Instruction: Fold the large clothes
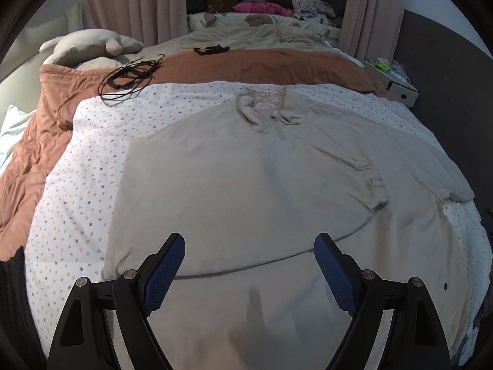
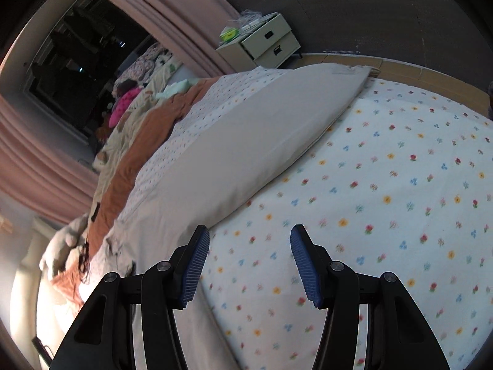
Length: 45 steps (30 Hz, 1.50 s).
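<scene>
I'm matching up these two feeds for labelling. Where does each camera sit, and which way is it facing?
Left wrist: on the left gripper, looking down over the spread beige collared garment towards the pink curtains; open blue-padded jaws show.
Right wrist: on the right gripper, rolled sideways, facing the white flower-print bedsheet and the garment's edge; open jaws show.
Shared: garment, bedsheet, rust-brown blanket, cream drawer unit.

Left claw (image 1: 249, 242) hangs wide above the grey garment (image 1: 234, 178); garment lies flat on the floral bedsheet (image 1: 74, 191).

Bare floral sheet (image 2: 385, 185) beside the garment (image 1: 246, 169) gives passage; black cables (image 1: 129, 77) clutter its far-left corner
</scene>
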Available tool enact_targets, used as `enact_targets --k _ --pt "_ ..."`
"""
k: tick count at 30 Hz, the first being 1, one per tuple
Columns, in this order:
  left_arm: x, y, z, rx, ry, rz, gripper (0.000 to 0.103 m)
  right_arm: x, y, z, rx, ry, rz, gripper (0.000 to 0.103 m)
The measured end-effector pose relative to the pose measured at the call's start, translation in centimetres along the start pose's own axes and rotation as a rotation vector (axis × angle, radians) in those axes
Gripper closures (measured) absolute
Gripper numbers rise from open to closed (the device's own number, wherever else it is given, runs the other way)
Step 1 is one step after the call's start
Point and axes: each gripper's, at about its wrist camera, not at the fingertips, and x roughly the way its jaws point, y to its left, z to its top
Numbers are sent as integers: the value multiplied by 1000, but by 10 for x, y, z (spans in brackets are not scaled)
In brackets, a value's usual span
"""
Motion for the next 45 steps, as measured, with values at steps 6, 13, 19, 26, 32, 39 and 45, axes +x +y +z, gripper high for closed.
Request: enact_targets --k 6,13,19,26,32,39,45 --pt "22 -37 8 61 12 -14 16 20 -24 22 35 -15 -13 47" --pt "58 -65 16 84 45 -28 16 54 -53 40 112 -21 -9 48" --pt "86 -86 20 119 59 -37 16 75 -65 55 149 -54 5 50" --pt "116 -102 18 132 102 -67 19 93 -73 74 190 -73 -12 73" --pt "121 -101 8 140 123 -75 19 92 -67 84 191 -85 7 98" --pt "102 -77 11 76 106 -92 19 45 -6 97 44 -161 31 99" --pt "68 -58 13 36 56 -112 19 3 65 99 -85 -202 93 99"
